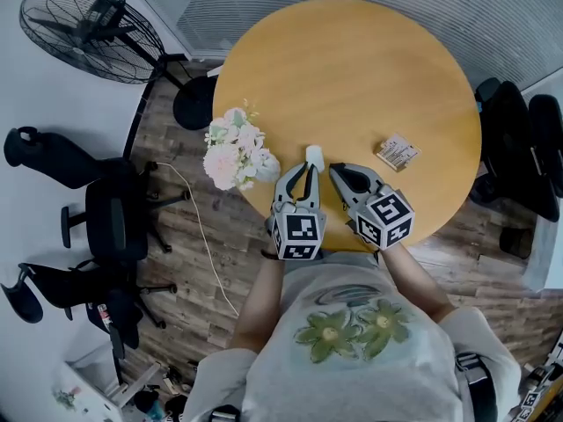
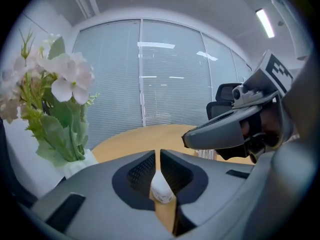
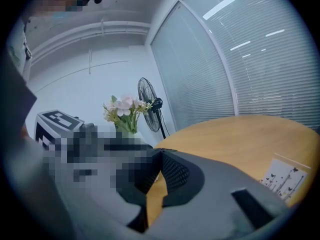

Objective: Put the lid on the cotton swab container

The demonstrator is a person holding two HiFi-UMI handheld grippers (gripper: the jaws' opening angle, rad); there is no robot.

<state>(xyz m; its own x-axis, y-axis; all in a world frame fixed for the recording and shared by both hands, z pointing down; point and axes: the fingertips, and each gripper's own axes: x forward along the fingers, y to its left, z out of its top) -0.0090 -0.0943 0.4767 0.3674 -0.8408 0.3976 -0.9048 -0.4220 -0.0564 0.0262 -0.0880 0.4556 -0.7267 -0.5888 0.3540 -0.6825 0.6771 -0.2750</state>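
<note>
A small white piece (image 1: 314, 156), rounded like a cap or tiny container, sits at the tips of my left gripper (image 1: 308, 169) near the front edge of the round wooden table (image 1: 352, 69). In the left gripper view the same white piece (image 2: 161, 189) is wedged between the dark ribbed pads, and the left gripper (image 2: 160, 153) is shut on it. My right gripper (image 1: 337, 171) hovers just to its right, shut with nothing in it. Only table wood shows through the slit of the right gripper (image 3: 161, 152). A flat printed packet (image 1: 398, 152) lies on the table to the right.
A vase of pale pink flowers (image 1: 236, 152) stands at the table's left edge, close to the left gripper. A floor fan (image 1: 92, 29) and black office chairs (image 1: 106, 218) are on the left. More dark chairs (image 1: 519, 139) stand on the right. A cable (image 1: 204, 236) trails across the floor.
</note>
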